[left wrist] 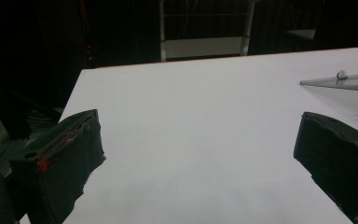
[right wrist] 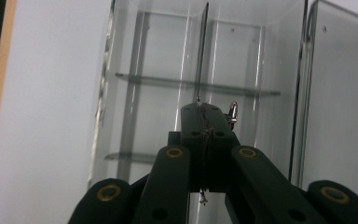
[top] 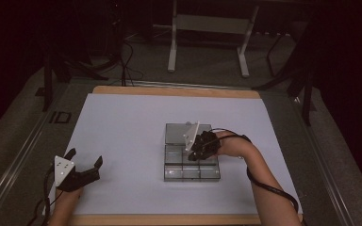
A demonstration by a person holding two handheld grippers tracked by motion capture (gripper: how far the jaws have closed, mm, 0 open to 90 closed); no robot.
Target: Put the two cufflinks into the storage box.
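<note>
Seen from the high view, my left gripper rests at the near left of the surface, which is covered by a white sheet with a wooden edge showing along its far and near sides. Its jaws are spread wide and hold nothing. In the left gripper view the same two black jaws stand far apart over bare white sheet, and the edge of the clear lid appears at the far right, raised slightly off the sheet.

A clear plastic compartment box lies a little right of the middle of the surface, with its lid opened flat toward the far side. Thin dividers split the box into several cells.

My right gripper is lowered over the far part of the box, the grey three-cornered plate tilted on top of it and the cable trailing back along the forearm. In the right gripper view its jaws are pressed together, clenched on a small metal piece whose shiny tip protrudes just beside the jaw tips; a fine thread or wire hangs below them. What the piece is I cannot tell. The jaw tips sit directly in line with an upright divider of the box, above the cells.
</note>
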